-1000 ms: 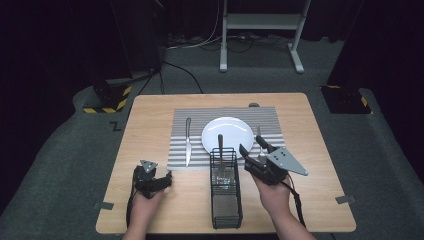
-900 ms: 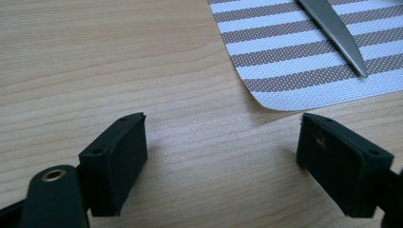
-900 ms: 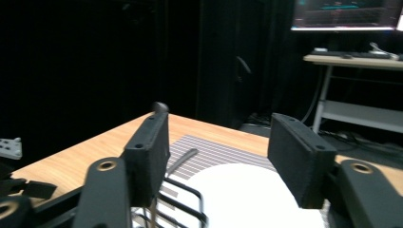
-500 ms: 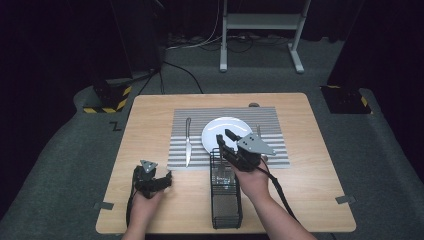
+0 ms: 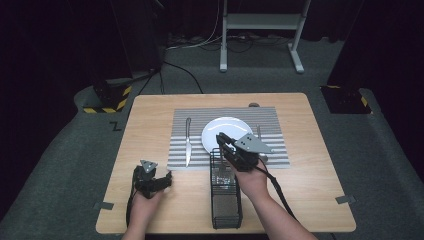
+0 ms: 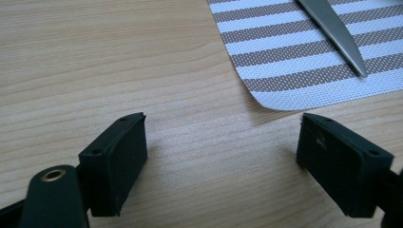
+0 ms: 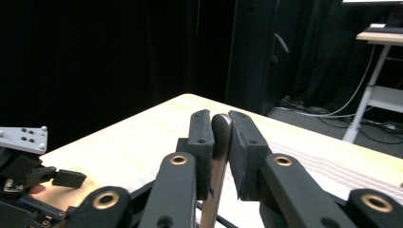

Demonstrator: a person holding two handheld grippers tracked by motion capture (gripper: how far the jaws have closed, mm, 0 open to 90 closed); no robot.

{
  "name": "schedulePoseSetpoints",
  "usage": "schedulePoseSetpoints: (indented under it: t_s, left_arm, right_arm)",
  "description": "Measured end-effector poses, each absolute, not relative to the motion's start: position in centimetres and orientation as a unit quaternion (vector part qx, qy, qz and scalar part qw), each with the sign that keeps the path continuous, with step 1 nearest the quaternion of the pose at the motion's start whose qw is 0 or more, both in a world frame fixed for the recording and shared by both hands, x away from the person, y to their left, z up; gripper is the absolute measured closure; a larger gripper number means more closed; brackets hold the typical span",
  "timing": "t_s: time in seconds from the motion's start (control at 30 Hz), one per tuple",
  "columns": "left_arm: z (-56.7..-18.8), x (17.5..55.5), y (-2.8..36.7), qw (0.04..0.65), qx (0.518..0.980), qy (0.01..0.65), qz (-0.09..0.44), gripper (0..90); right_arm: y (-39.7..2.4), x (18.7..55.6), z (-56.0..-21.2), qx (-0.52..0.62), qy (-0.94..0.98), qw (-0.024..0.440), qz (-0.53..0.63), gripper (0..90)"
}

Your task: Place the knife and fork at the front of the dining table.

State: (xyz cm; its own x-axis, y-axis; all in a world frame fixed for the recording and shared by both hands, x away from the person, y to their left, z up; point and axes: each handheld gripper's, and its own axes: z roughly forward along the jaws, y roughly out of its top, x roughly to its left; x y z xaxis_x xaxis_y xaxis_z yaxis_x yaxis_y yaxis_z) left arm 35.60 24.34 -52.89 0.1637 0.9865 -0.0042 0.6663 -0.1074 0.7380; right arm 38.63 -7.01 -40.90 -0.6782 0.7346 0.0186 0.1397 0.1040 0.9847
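My right gripper point(image 5: 221, 140) hangs over the far end of a black wire caddy point(image 5: 226, 205) that stands on the table's front. In the right gripper view its jaws point(image 7: 221, 124) have just been closing, and the pads now press on the rounded top of a metal utensil handle point(image 7: 221, 130) that stands upright between them. My left gripper point(image 5: 165, 179) rests low at the front left, open. In the left gripper view nothing but bare wood lies between its jaws point(image 6: 222, 159).
A striped placemat point(image 5: 177, 152) carries a white plate point(image 5: 226, 131), a knife point(image 5: 188, 142) to its left and another utensil point(image 5: 259, 134) to its right. The knife's tip point(image 6: 335, 33) lies ahead of the left gripper. A white stand point(image 5: 260, 22) is on the floor beyond the table.
The right gripper has swung left from beside the caddy to over its far end, and its jaws have closed on the utensil handle. The left hand has stayed put.
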Motion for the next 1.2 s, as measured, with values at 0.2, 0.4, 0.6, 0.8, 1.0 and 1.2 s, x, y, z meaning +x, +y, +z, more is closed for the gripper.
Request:
schedulePoseSetpoints:
  t_s: [0.2, 0.4, 0.6, 0.8, 1.0, 1.2]
  left_arm:
    - [-52.9, 35.6, 24.3, 0.309, 0.697, 0.592, 0.260, 17.4]
    - [-52.9, 35.6, 24.3, 0.309, 0.697, 0.592, 0.259, 17.3]
    - [-52.9, 35.6, 24.3, 0.309, 0.697, 0.593, 0.260, 17.4]
    - [-52.9, 35.6, 24.3, 0.309, 0.697, 0.593, 0.260, 17.4]
    - [-52.9, 35.6, 24.3, 0.309, 0.697, 0.593, 0.260, 17.4]
    - [-52.9, 35.6, 24.3, 0.309, 0.698, 0.592, 0.259, 17.4]
  right_arm:
    - [-7.3, 38.5, -40.9, 0.307, 0.695, 0.234, 0.606, 82.8]
    - [-7.3, 37.6, -40.9, 0.293, 0.689, 0.252, 0.613, 86.3]
    - [-7.6, 37.1, -40.4, 0.290, 0.684, 0.262, 0.616, 86.7]
    - [-8.1, 36.3, -39.5, 0.282, 0.667, 0.276, 0.632, 86.8]
    - [-8.5, 35.5, -37.9, 0.275, 0.645, 0.285, 0.653, 87.0]
    - [-9.2, 34.4, -36.2, 0.265, 0.625, 0.305, 0.668, 87.0]
